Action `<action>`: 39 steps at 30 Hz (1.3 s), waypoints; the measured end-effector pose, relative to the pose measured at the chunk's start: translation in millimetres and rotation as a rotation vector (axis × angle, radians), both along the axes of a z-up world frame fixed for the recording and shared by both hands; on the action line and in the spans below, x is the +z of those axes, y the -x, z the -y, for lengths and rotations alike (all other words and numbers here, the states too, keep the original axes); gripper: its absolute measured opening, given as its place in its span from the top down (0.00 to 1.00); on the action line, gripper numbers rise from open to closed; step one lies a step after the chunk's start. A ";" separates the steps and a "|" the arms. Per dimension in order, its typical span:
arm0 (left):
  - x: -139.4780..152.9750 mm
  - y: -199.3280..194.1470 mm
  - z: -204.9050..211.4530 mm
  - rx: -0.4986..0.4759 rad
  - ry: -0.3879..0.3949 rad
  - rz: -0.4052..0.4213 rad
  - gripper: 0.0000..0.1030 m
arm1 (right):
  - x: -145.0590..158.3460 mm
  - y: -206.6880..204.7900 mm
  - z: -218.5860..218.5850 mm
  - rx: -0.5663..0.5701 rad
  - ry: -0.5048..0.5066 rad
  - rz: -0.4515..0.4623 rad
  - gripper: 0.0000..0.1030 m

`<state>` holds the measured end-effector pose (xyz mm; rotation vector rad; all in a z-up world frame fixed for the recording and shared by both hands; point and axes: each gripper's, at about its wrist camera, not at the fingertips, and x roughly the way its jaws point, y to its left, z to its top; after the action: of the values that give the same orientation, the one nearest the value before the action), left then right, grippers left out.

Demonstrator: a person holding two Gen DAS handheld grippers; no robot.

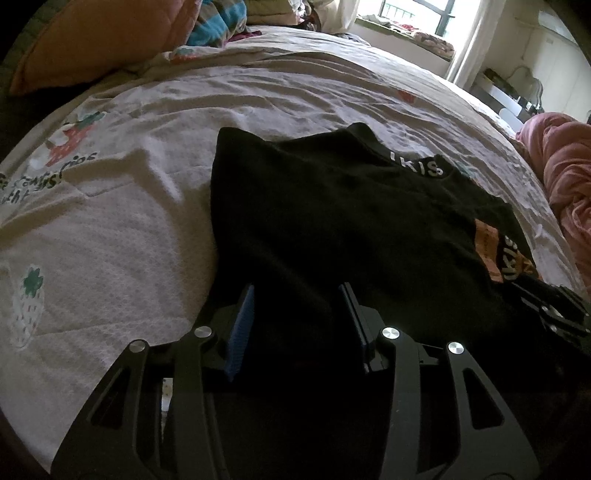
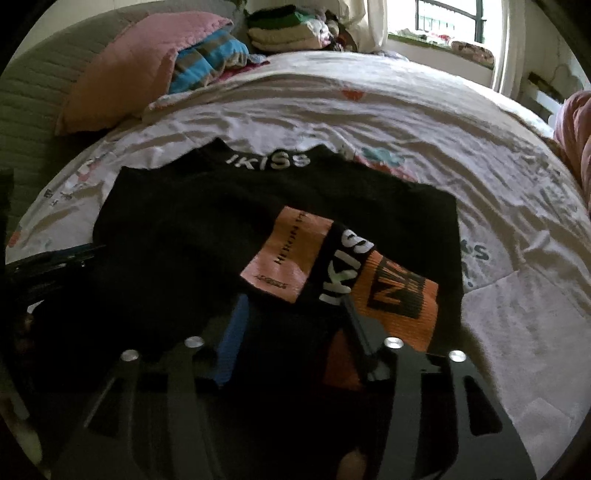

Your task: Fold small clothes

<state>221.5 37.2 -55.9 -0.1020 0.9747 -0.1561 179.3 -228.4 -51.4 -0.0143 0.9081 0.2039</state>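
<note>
Here, a black garment (image 2: 229,206) with white lettering on its neckband and an orange patch (image 2: 291,254) is being laid across a white bedsheet (image 1: 258,92) printed with strawberries. Its near hem is being reached by both claws. The left claw (image 1: 297,314) is being held over the garment's near left edge, with dark cloth lying between its blue pads (image 1: 242,321); whether the pads are being pressed onto the cloth cannot be told. The right claw (image 2: 295,321) is being held at the near right part, by an orange ribbed cuff (image 2: 399,299); black and orange cloth is lying between its fingers, and a grip cannot be told either. Beyond the garment, a pink pillow (image 2: 136,66), a striped blanket (image 2: 210,55) and folded clothes (image 2: 288,33) are being kept at the head of the bed, near a window (image 2: 450,18).
</note>
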 end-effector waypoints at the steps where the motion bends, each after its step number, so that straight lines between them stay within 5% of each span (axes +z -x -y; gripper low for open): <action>1: 0.7 0.1 -0.2 -0.001 0.001 0.003 0.64 | 1.8 2.3 0.0 0.001 -0.006 0.006 0.49; 13: 10.7 9.7 1.8 -0.012 0.021 0.022 0.62 | 11.0 13.1 3.6 -0.026 -0.024 0.035 0.35; 25: 29.5 23.7 -2.4 0.012 0.024 0.072 0.31 | 23.0 24.4 7.4 -0.034 -0.048 0.066 0.11; 32: 38.3 31.1 -7.0 0.035 0.037 0.095 0.11 | 32.2 28.4 13.5 -0.069 -0.050 0.101 0.06; 39: 46.9 39.8 -7.5 0.038 0.044 0.117 0.09 | 39.0 35.2 18.8 -0.100 -0.044 0.127 0.05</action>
<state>181.7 44.7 -8.9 -0.1500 0.8522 -0.1469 144.1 -247.2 -12.5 0.0584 0.7758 0.1283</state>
